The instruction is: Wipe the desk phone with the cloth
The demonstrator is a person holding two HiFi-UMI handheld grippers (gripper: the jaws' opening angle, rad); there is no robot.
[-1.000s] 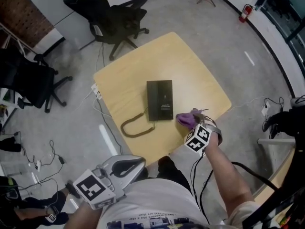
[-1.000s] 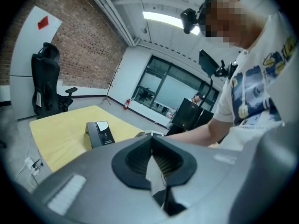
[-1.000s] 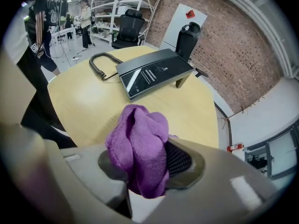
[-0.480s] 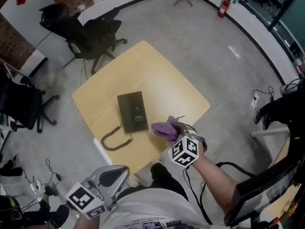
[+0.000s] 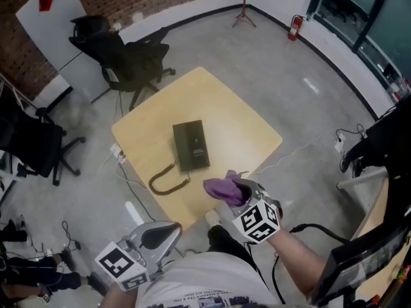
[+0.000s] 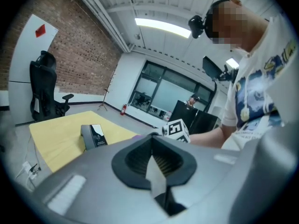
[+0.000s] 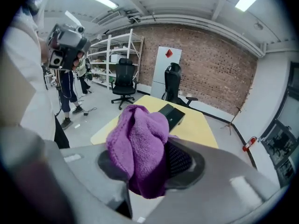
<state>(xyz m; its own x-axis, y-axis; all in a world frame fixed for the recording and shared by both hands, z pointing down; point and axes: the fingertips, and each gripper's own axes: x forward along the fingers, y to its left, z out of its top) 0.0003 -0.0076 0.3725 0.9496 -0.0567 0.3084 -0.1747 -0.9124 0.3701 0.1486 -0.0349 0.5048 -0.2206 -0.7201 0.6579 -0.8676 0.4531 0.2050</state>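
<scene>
The black desk phone (image 5: 191, 145) lies flat on the yellow table (image 5: 225, 111), and its coiled cord (image 5: 168, 179) loops off toward the near edge. A purple cloth (image 5: 223, 186) is bunched in my right gripper (image 5: 239, 192), which is shut on it above the table's near right edge, a short way from the phone. In the right gripper view the cloth (image 7: 138, 143) fills the jaws, with the phone (image 7: 170, 112) beyond it. My left gripper (image 5: 157, 236) hangs low by the person's body, off the table, shut and holding nothing (image 6: 154, 164). The phone (image 6: 93, 135) shows far off in that view.
Black office chairs (image 5: 131, 59) stand behind the table and at the left (image 5: 32, 140). A power strip (image 5: 117, 153) and cables lie on the floor by the table's left corner. A white cable (image 5: 308, 143) runs to the right. A tripod (image 5: 244, 8) stands far back.
My right gripper has drawn back with the cloth from beside the phone to the table's near edge. The head view has shifted. The left gripper stays low and shut.
</scene>
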